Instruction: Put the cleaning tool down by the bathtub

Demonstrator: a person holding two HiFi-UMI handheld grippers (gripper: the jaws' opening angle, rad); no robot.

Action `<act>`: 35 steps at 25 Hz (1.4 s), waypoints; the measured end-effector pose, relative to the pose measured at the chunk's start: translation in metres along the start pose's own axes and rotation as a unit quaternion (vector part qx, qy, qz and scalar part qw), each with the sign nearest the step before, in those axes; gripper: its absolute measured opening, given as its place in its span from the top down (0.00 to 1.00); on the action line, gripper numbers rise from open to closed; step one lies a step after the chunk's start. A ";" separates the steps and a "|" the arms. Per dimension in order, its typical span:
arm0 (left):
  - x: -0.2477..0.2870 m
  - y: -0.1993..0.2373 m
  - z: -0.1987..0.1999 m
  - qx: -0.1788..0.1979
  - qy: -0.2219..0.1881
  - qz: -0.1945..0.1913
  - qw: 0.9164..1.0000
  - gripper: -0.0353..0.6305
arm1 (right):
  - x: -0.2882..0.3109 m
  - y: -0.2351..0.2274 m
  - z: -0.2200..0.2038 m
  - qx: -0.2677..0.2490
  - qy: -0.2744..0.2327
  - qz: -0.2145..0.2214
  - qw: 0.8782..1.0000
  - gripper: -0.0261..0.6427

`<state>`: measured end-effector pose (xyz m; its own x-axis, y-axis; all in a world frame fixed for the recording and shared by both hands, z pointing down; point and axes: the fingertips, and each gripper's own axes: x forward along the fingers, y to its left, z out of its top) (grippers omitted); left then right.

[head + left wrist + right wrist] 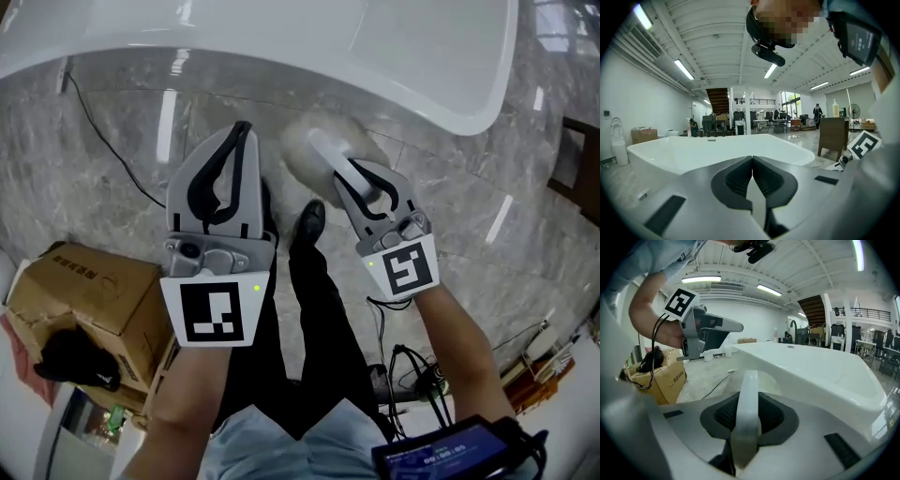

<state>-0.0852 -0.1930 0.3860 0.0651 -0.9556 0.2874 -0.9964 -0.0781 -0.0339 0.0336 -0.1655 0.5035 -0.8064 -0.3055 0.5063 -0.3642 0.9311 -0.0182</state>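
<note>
The cleaning tool has a white flat handle (pixel 749 404) and a fluffy pale head (pixel 311 148). My right gripper (pixel 354 174) is shut on the handle, and the head hangs blurred just above the marble floor, close to the white bathtub (pixel 281 33). In the right gripper view the handle runs out between the black pads toward the tub's wall (pixel 811 369). My left gripper (pixel 242 131) is beside it on the left, shut with nothing in it; its pads meet at the tips (pixel 751 158). The tub's rim (pixel 717 149) lies straight ahead of it.
A cardboard box (pixel 89 291) with a black item (pixel 75 361) on it stands at the left. A black cable (pixel 103 141) runs over the floor by the tub. The person's shoe (pixel 307 223) is between the grippers. A wooden chair (pixel 833 136) stands right of the tub.
</note>
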 end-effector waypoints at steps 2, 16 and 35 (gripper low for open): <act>0.004 0.002 -0.015 0.002 -0.001 -0.001 1.000 0.92 | 0.011 -0.001 -0.014 -0.002 0.000 0.001 1.000 0.81; 0.021 0.022 -0.108 -0.011 0.002 0.006 1.000 0.92 | 0.081 0.010 -0.108 -0.044 0.022 0.045 0.998 0.81; 0.036 0.026 -0.207 -0.007 0.017 0.017 1.000 0.92 | 0.154 0.007 -0.230 -0.067 0.038 0.079 0.994 0.80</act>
<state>-0.1199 -0.1705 0.5934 0.0292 -0.9477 0.3178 -0.9987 -0.0411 -0.0310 0.0142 -0.1604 0.7799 -0.8090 -0.1427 0.5703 -0.1672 0.9859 0.0094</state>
